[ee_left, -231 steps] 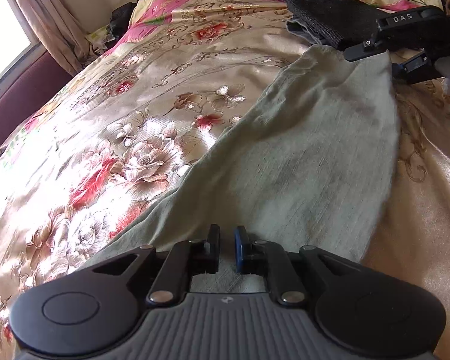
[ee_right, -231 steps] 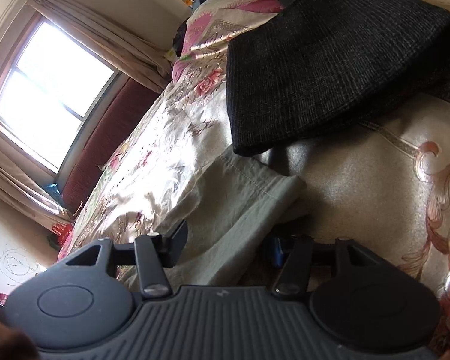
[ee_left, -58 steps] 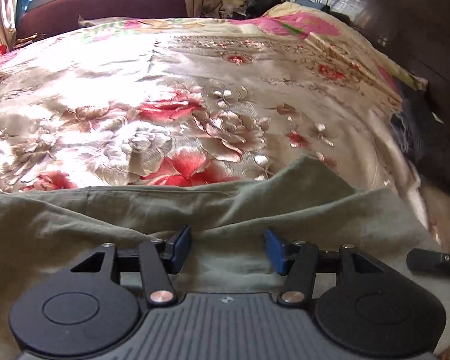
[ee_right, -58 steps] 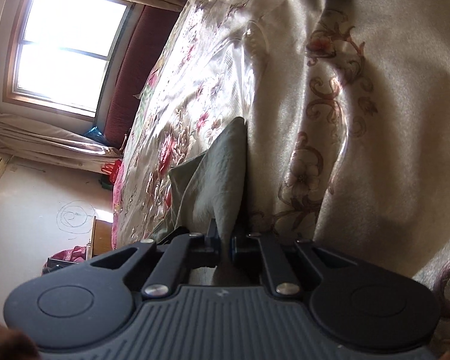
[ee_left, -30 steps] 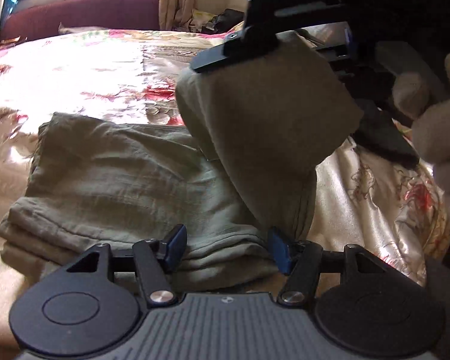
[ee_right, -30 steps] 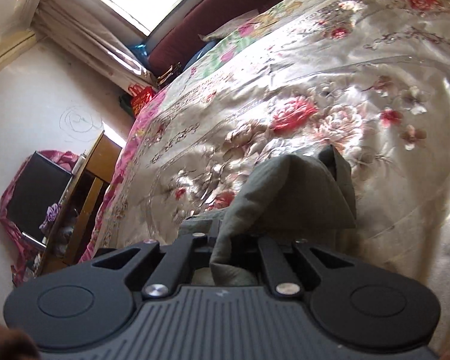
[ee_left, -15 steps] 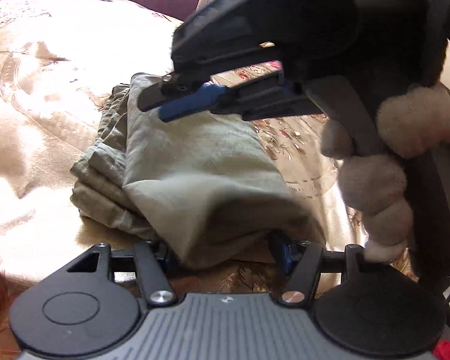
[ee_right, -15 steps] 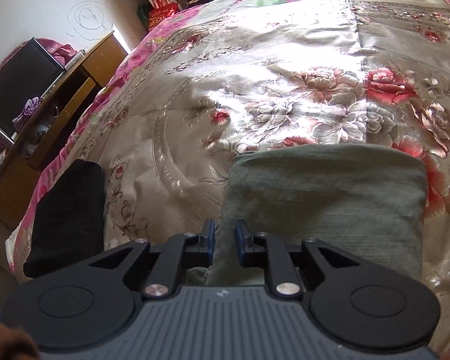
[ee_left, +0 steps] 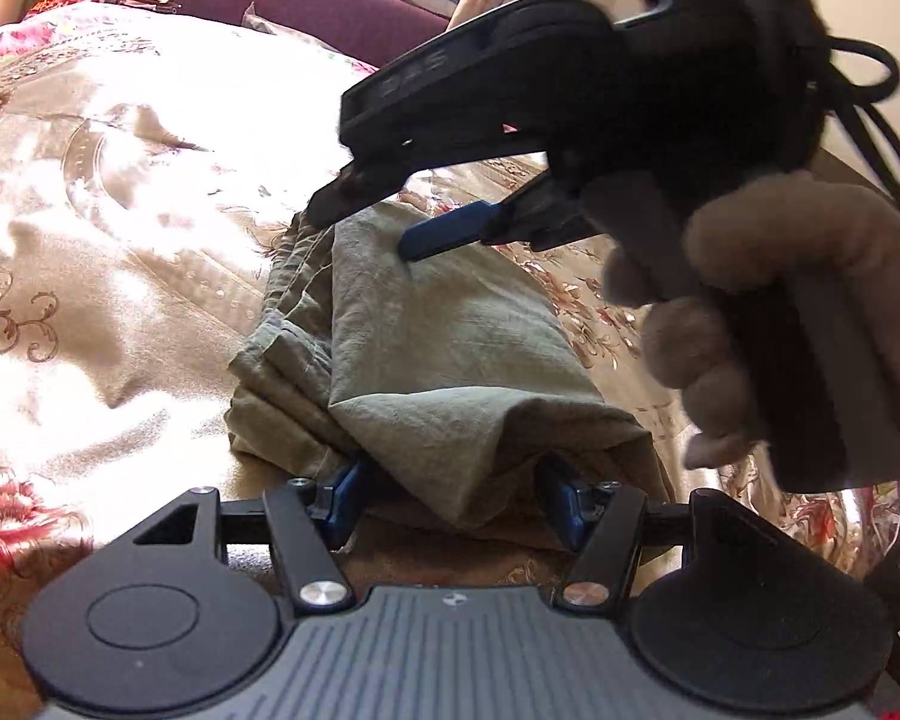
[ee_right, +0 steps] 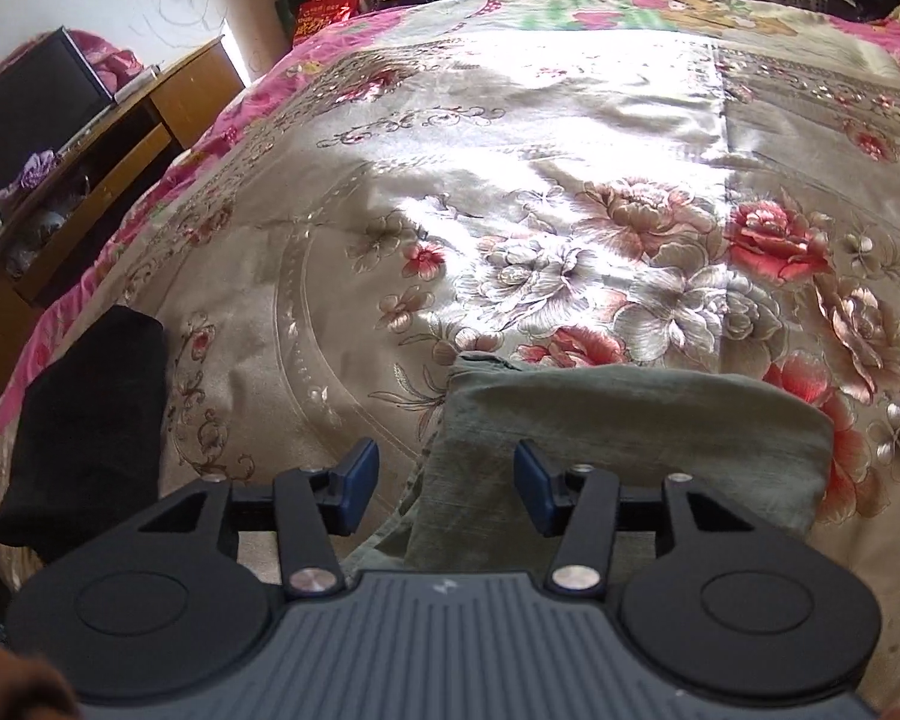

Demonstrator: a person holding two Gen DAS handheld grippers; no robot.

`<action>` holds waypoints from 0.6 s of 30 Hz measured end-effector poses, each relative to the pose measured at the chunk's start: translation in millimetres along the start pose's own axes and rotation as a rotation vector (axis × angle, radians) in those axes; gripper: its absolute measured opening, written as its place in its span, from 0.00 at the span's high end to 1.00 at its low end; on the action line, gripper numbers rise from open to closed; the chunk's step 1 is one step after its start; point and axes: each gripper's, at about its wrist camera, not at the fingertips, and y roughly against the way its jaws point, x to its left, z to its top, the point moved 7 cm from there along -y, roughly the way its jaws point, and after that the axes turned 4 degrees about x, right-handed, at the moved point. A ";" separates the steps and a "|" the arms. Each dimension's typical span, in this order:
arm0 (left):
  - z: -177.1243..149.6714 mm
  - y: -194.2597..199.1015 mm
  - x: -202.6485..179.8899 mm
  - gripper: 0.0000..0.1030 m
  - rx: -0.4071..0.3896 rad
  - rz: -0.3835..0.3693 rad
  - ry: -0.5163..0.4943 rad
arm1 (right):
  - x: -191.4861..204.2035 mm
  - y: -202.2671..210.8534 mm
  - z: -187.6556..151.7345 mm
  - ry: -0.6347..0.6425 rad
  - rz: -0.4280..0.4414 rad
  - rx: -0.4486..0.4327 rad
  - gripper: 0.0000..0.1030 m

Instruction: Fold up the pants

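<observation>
Step in hand: the last fold appears laid; both tools are letting go of the bundle, I judge.
Pants: the olive-green woven cotton pants [ee_left: 444,348] are lying as a compact stacked bundle on the shiny floral satin bedspread [ee_left: 108,252], directly ahead of both grippers.
Left gripper: the left gripper [ee_left: 453,498] is sitting low at the near edge of the bundle, its jaws spread wide with a drooping flap of cloth between them, not pinched.
Right gripper: the right gripper [ee_right: 447,480] is hovering released over the near left corner of the top layer [ee_right: 630,438], blue pads [ee_right: 360,474] apart; from the left wrist view its tips are just above the far end of the bundle.
Right hand: the right hand [ee_left: 768,312] is gripping the tool's handle.
Nearby: a folded black knit cloth [ee_right: 84,420] is lying well to the left of the right gripper.
Next move: probably pulling both tools back clear without snagging, or pressing the loose near flap flat, since it is bulging slightly.
</observation>
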 end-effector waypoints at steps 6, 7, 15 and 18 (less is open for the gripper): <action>-5.0 16.6 -9.4 0.27 -0.038 -0.002 -0.062 | -23.1 -18.7 4.2 -0.013 -0.070 -0.003 0.85; -4.3 19.7 -11.3 0.27 -0.050 -0.011 -0.062 | -28.1 -14.1 5.1 -0.034 -0.060 -0.016 0.91; 6.2 36.4 -25.4 0.21 -0.153 -0.031 -0.096 | -64.4 31.1 26.6 -0.182 0.001 -0.142 0.91; 10.4 38.2 -28.5 0.19 -0.174 0.000 -0.120 | -67.0 43.2 36.7 -0.196 0.021 -0.188 0.91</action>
